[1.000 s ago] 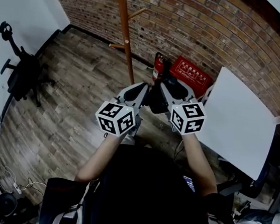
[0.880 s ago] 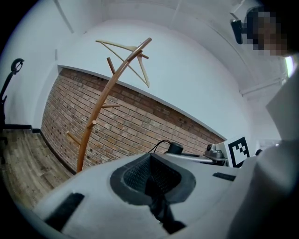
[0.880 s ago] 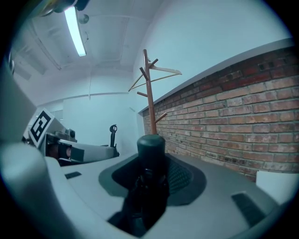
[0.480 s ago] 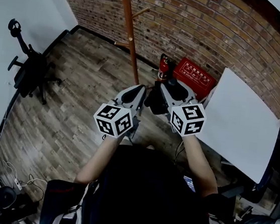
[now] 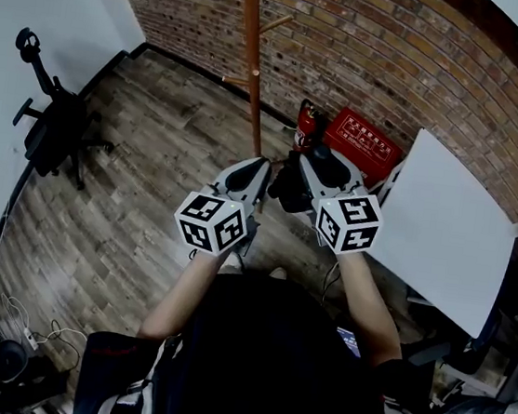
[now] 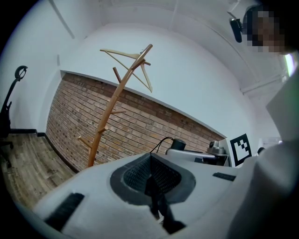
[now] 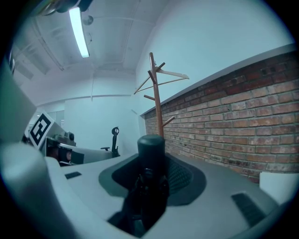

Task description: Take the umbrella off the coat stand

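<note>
**Clamped in the right gripper (image 5: 312,156), clear of the coat stand (image 5: 252,69)**

Grips the folded black umbrella (image 5: 285,184) with the right gripper, jaws spread round its bulk and pressing on it. Shows, in the right gripper view, a round dark handle (image 7: 150,144) standing upright between those jaws, with bunched black fabric just below it.

Holds the left gripper (image 5: 259,166) just beside the right one, at the head view's left, tips near the umbrella. Has its jaws pressed together in the left gripper view, meeting along one seam. Cannot tell whether the thin dark line running down that seam is a strap or only the slit between the jaws.

Carries both grippers out in front of the chest, close to level, tips toward the brick wall (image 5: 400,50).

Faces the coat stand from well apart: a slim wooden pole with short side pegs, upright on the wooden floor (image 5: 129,195) close to the wall. Bears a pale, hanger-like frame (image 7: 170,74) at its top in the right gripper view. Touches neither gripper nor the umbrella.

Finds a red fire extinguisher (image 5: 303,127) and a red box (image 5: 362,141) at the foot of the wall, just right of the stand's base. Takes in a white board (image 5: 443,233) to the right and a black office chair (image 5: 48,133) far left by the white wall.
</note>
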{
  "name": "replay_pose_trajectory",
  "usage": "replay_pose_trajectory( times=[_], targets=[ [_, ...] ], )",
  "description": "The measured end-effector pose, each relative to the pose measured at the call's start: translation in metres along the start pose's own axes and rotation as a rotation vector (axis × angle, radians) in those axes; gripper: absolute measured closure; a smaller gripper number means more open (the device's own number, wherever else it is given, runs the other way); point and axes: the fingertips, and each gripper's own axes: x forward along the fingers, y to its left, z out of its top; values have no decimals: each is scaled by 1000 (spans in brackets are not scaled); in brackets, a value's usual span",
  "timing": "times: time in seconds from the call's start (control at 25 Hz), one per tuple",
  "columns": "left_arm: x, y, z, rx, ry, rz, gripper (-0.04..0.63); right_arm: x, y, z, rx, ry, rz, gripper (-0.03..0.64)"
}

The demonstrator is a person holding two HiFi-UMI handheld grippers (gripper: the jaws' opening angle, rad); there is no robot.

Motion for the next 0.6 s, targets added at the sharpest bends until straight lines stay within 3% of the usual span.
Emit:
replay_pose_trajectory(
  times=[0.32,0.6],
  targets=[
    [-10,28,18,76,0,25,575,23,17,8,4,-8,9,448],
    [-17,47,28,84,-9,28,575,44,30,13,-8,-6,15,448]
  ],
)
